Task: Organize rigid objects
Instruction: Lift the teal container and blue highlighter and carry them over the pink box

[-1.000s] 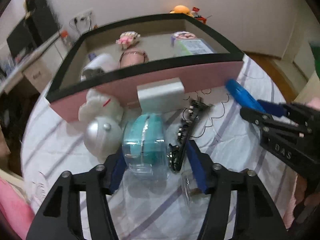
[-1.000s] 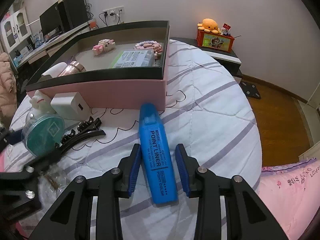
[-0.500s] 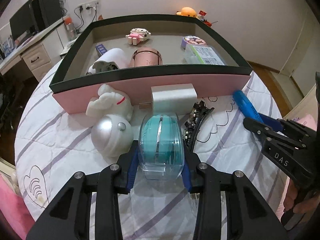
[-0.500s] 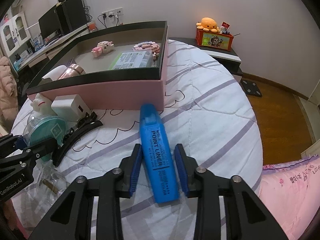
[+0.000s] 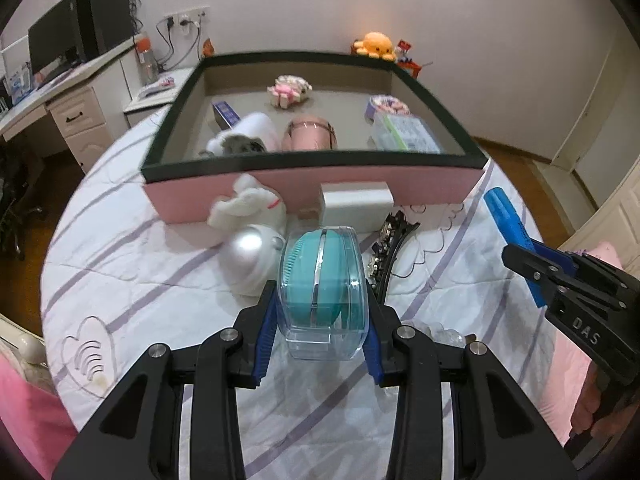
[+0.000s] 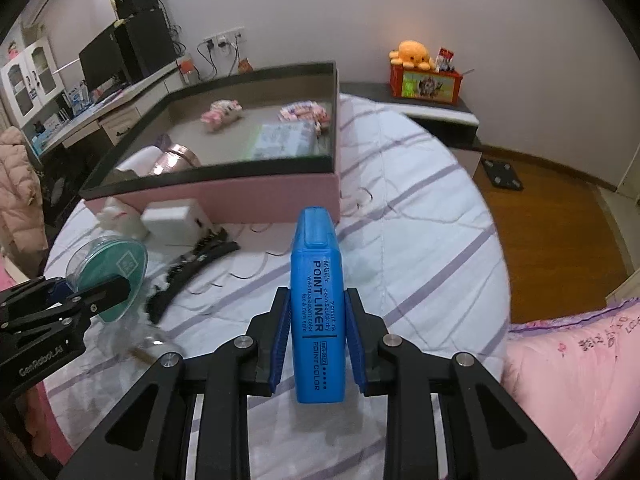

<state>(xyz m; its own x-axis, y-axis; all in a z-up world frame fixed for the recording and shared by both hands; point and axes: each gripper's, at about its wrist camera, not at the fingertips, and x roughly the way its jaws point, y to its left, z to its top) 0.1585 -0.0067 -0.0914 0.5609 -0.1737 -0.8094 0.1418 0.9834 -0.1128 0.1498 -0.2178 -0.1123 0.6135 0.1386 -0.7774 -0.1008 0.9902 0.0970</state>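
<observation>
The left gripper [image 5: 322, 334] clamped the clear round case with a teal insert [image 5: 323, 280]; the right gripper [image 6: 316, 336] clamped the blue rectangular highlighter [image 6: 317, 304], its length pointing ahead toward the pink black-rimmed tray [image 6: 280, 200].

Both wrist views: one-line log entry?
left tool: shut on teal-filled clear plastic case | right tool: shut on blue highlighter marker

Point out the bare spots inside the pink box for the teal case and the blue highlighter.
Bare floor of the pink box lies centrally, between the pink block toy and the rose-gold cylinder. Its near-left and right side, with the clear packet, are crowded.
</observation>
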